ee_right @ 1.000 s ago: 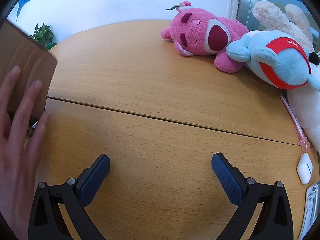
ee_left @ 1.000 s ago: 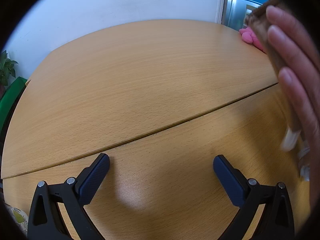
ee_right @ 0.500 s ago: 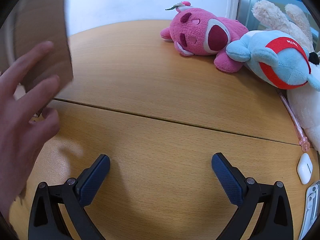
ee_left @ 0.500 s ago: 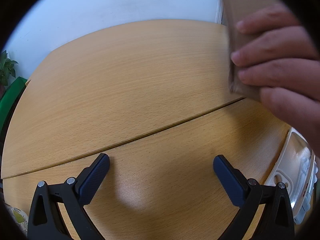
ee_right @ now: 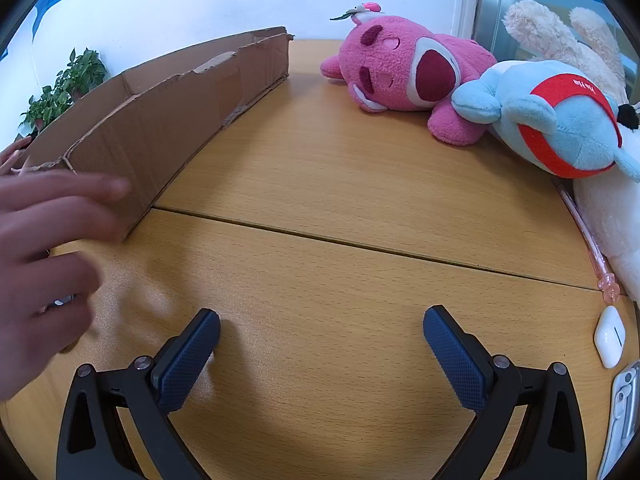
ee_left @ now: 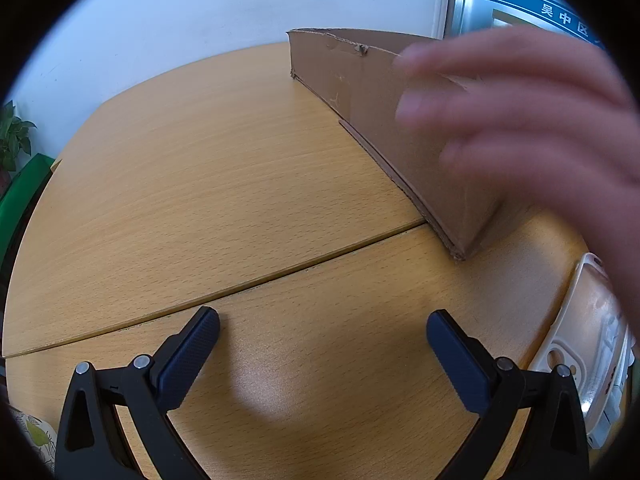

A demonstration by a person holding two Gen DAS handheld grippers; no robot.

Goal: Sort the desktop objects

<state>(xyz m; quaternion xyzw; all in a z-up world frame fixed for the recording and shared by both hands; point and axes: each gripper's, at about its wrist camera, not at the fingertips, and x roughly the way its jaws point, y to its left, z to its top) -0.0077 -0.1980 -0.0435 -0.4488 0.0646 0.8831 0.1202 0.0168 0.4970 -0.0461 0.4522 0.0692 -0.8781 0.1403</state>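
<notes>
Cardboard box [ee_right: 160, 120] flat on table [ee_right: 340, 208], long axis toward 1 o'clock, bare hand [ee_right: 44, 248] at near end. Left gripper [ee_left: 322, 340], right gripper [ee_right: 320, 336]: both spread wide, grasping nothing.

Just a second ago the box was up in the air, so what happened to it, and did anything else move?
The cardboard box has come down and now sits flat on the table, open side up. The hand that carried it is blurred, fingers spread beside the box's near corner, apparently letting go. Both hand-held grippers, left and right, stayed open and empty, and the pink plush bear and blue plush did not move.
</notes>
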